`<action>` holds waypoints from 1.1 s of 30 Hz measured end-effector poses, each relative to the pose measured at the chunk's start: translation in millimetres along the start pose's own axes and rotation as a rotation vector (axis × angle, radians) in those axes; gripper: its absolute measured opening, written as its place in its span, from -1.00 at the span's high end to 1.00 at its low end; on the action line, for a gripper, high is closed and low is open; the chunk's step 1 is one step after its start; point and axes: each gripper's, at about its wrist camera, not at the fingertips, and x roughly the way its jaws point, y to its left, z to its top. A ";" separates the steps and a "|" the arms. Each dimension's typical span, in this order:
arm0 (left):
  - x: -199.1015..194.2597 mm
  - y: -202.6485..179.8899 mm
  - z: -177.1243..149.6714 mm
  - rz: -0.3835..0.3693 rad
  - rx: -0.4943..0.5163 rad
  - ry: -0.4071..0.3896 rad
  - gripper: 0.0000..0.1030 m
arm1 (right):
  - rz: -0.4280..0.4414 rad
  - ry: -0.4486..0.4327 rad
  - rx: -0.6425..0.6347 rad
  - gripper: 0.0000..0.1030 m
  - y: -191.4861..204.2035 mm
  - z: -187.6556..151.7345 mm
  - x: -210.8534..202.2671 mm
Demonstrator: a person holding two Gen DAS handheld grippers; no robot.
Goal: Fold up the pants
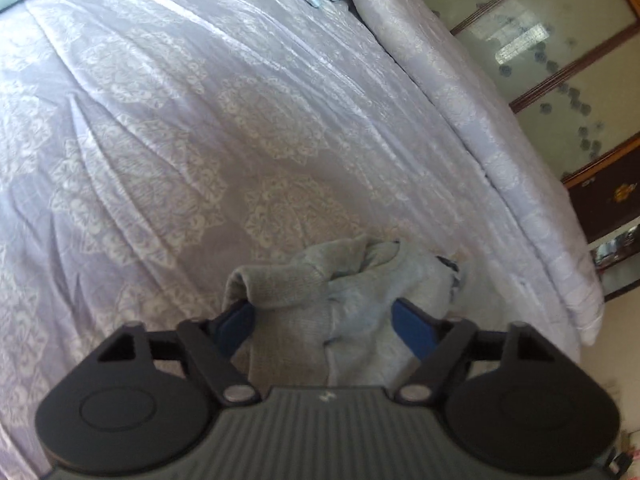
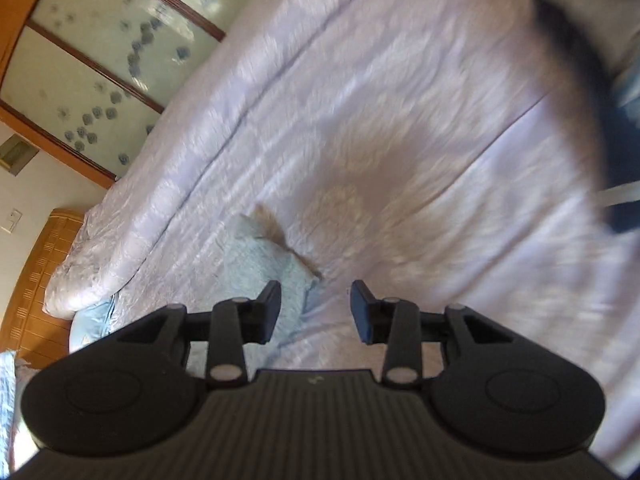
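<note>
Well, you had the pants (image 1: 320,300) bunched up in a soft grey heap on the bed cover (image 1: 200,140), close to the near edge. In the left wrist view the heap sat right between the blue fingers (image 1: 236,326) of your left gripper (image 1: 324,324). Those jaws stood wide, and the cloth filled the gap, but the pads did not look like they squeezed it. So I would say that gripper held nothing tight.

In the right wrist view, your right gripper (image 2: 316,312) had its jaws about half way apart. No cloth was pinched between them. A pale blue-grey bit of the pants (image 2: 260,260) lay just beside its left finger, with a small tan patch on top. I could not tell what that tan patch was. That picture was blurry, so small things were hard to see. A dark blurred shape (image 2: 580,80) crossed the top right corner, and I could not tell what it was either.

How far along were you? I would guess near the start, or between two folds. The pants looked lumpy and rolled, not flat and neat. No tidy folded stack showed anywhere. You would likely have needed to spread the cloth out flat and then fold it over.

No words, brands or labels could be read. The glass doors (image 1: 552,60) by the bed showed only little flower shapes.
</note>
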 end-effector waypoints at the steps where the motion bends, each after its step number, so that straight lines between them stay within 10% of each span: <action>1: 0.5 -2.0 -0.1 0.005 0.020 -0.010 -0.02 | 0.011 0.016 0.034 0.20 -3.3 0.5 13.3; 2: 2.0 -3.4 0.4 0.018 0.035 -0.007 0.35 | 0.029 0.030 0.077 0.20 -6.9 0.3 24.6; 5: 1.2 -1.3 1.9 0.029 0.016 -0.017 0.59 | 0.076 0.082 0.179 0.20 -8.2 -0.5 52.0; 6: -1.2 -2.6 2.2 0.041 0.018 -0.026 0.63 | 0.080 0.091 0.186 0.30 -6.6 -2.6 56.5; 7: -5.7 -2.5 5.3 0.042 0.010 -0.045 0.67 | 0.077 0.094 0.177 0.82 -3.4 -4.7 60.2; 9: -23.2 4.9 10.8 0.015 -0.033 -0.107 0.69 | 0.011 0.047 0.089 0.90 13.7 -4.4 53.9; 19: -57.5 42.1 18.8 -0.007 -0.086 -0.135 0.69 | 0.241 -0.321 -0.320 0.89 83.7 -25.0 -131.2; 27: -51.2 43.1 18.3 -0.009 -0.085 -0.131 0.52 | -0.004 0.045 -0.283 0.42 -15.4 -107.6 -151.4; 33: -45.0 37.0 16.9 0.004 -0.063 -0.130 0.48 | -0.053 -0.087 -0.282 0.41 -26.7 -81.0 -173.4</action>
